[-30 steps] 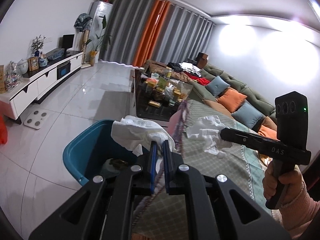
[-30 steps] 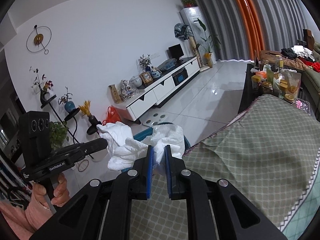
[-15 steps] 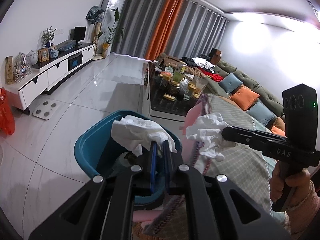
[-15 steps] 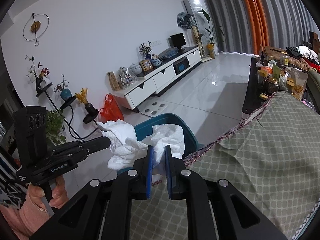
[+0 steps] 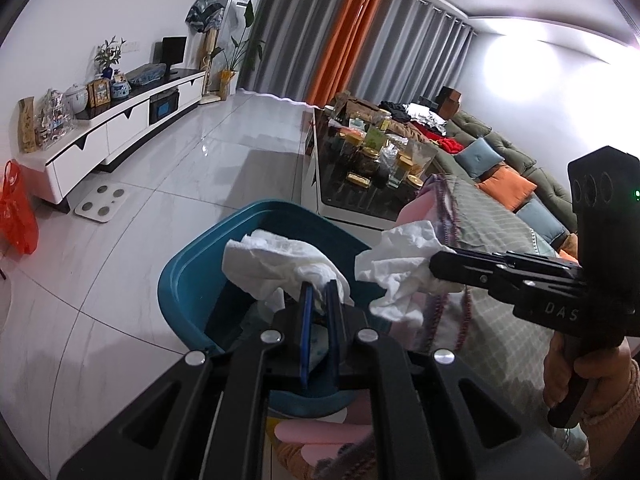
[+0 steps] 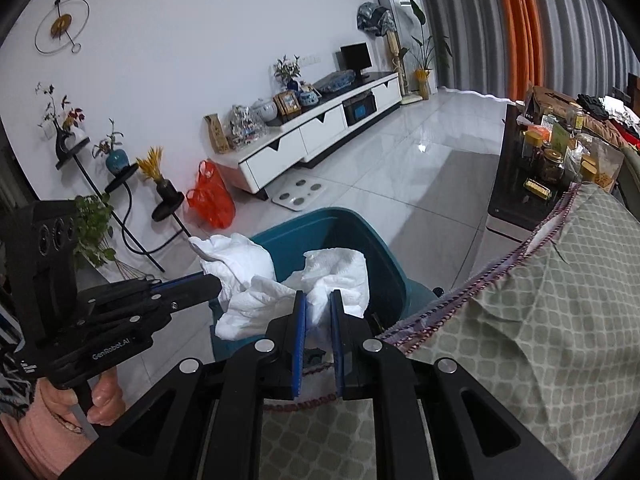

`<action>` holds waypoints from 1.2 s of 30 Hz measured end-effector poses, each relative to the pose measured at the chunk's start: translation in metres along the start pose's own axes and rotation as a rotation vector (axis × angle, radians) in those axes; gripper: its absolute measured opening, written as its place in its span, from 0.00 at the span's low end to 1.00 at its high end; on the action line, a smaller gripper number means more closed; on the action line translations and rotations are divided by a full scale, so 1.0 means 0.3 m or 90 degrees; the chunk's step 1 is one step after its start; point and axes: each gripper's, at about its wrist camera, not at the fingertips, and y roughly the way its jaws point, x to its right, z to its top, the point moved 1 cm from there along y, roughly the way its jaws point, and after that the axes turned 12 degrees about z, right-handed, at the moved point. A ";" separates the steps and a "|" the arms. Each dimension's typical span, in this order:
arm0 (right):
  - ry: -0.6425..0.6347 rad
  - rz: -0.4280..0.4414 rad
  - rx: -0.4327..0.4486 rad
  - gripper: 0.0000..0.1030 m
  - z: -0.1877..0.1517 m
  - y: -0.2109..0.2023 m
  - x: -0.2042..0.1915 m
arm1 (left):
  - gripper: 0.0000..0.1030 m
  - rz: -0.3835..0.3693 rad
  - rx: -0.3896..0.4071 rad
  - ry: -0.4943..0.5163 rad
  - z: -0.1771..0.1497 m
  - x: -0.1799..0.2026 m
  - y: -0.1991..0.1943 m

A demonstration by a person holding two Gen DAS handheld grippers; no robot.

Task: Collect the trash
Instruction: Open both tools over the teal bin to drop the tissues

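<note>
My left gripper (image 5: 319,290) is shut on a crumpled white tissue (image 5: 276,264) and holds it over the teal bin (image 5: 192,280) on the floor. My right gripper (image 6: 318,300) is shut on another crumpled white tissue (image 6: 336,276), also above the bin (image 6: 384,256). In the left wrist view the right gripper (image 5: 434,266) comes in from the right with its tissue (image 5: 400,264) near the bin's right rim. In the right wrist view the left gripper (image 6: 214,284) comes in from the left with its tissue (image 6: 236,258).
A table with a green patterned cloth (image 6: 560,280) stands to the right of the bin. A dark coffee table (image 5: 360,176) with jars lies beyond, a sofa (image 5: 500,168) at right. A white TV cabinet (image 5: 120,120), a scale (image 5: 102,202) and a red bag (image 5: 16,208) stand at left.
Both grippers have moved with their tissues from over the cloth-covered table's edge to above the teal bin. Both stay shut.
</note>
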 end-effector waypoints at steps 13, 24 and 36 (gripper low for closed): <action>0.005 -0.020 -0.030 0.18 0.021 0.072 -0.008 | 0.10 0.014 -0.028 -0.028 -0.008 -0.030 0.077; 0.032 -0.004 -0.020 0.36 0.006 0.045 0.023 | 0.23 0.019 0.005 -0.025 -0.009 -0.017 0.009; 0.042 -0.008 0.085 0.53 -0.146 -0.286 0.031 | 0.54 -0.036 0.081 0.038 -0.012 0.140 -0.156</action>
